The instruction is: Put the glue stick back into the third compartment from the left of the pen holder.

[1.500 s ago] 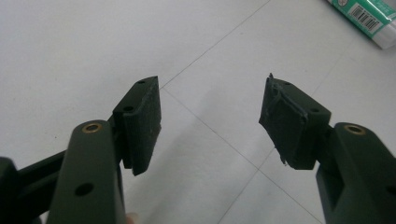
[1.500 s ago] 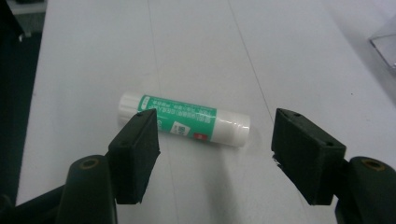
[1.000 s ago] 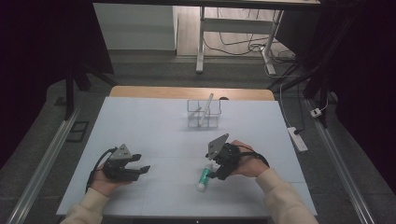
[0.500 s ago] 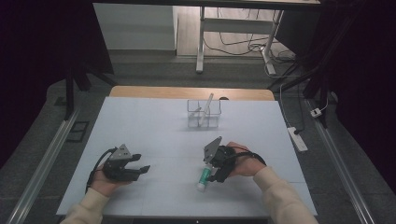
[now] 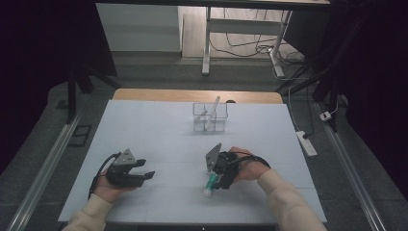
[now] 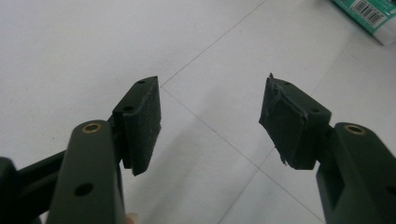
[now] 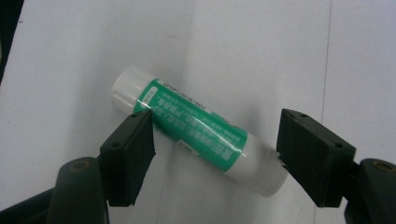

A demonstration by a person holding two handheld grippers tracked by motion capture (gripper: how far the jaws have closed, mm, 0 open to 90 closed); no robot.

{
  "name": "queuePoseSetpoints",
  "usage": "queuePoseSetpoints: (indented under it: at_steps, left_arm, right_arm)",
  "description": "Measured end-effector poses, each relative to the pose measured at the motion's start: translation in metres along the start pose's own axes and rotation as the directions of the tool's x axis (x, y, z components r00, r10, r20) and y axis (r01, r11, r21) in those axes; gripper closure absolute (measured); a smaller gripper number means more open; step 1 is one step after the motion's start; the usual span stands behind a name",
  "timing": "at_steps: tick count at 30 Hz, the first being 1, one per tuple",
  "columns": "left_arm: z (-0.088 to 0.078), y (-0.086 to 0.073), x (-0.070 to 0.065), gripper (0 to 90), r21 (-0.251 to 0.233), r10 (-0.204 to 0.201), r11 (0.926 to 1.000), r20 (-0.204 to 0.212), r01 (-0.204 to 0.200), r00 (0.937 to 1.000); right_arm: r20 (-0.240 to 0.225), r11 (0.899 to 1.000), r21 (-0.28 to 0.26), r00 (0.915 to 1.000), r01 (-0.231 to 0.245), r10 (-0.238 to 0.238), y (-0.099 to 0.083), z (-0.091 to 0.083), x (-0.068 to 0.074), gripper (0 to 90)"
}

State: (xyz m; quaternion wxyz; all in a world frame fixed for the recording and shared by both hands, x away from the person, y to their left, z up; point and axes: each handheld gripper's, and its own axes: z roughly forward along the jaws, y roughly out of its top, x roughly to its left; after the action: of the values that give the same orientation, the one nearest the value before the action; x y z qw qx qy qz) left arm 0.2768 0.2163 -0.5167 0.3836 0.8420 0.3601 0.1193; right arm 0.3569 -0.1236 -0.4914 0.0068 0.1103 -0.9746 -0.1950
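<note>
A green-and-white glue stick (image 7: 198, 142) lies on its side on the white surface (image 5: 159, 130), near the front edge on the person's right half. The right hand-held gripper (image 5: 217, 180) is lowered over it with its jaws spread apart, one pad on each side of the tube; in the right gripper view one pad overlaps the green label and the other sits just off the far end, and I cannot tell whether either pad touches it, though nothing is clamped. The left hand-held gripper (image 5: 144, 171) rests well apart on the left half of the surface, released, its two pads (image 6: 140, 123) wide apart over bare white sheet. A clear divided holder (image 5: 210, 117) with a white stick in it stands farther back, near the middle
</note>
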Motion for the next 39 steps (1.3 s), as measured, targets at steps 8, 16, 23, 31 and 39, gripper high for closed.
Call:
queuePoseSetpoints:
  at_steps: [8,16,23,31,39]
  left_arm:
    - [0.000,0.000,0.000,37.8,-0.002,-0.004,1.0000,0.008,0.004,1.0000]
    - [0.000,0.000,0.000,37.8,-0.004,-0.006,1.0000,0.010,0.006,0.9999]
    - [0.000,0.000,0.000,37.8,-0.001,-0.006,1.0000,0.010,0.006,0.9999]
    - [0.000,0.000,0.000,37.8,-0.002,-0.006,1.0000,0.009,0.006,0.9999]
    - [-0.003,0.005,-0.007,39.0,-0.018,0.029,0.9994,-0.010,-0.030,0.9995]
  right_arm:
    - [-0.019,1.000,0.015,0.9998,-0.006,0.006,-0.004,0.001,-0.002,27.2]
    - [-0.015,0.996,0.087,0.9999,-0.006,0.008,-0.008,0.010,0.000,30.5]
    - [-0.017,0.999,0.052,0.9998,0.006,-0.005,-0.010,0.007,-0.001,45.7]
    - [-0.011,1.000,0.021,0.9999,0.008,-0.008,-0.015,0.002,0.000,64.4]
    - [0.037,0.987,-0.084,0.9898,-0.134,0.138,-0.017,-0.008,-0.002,64.7]
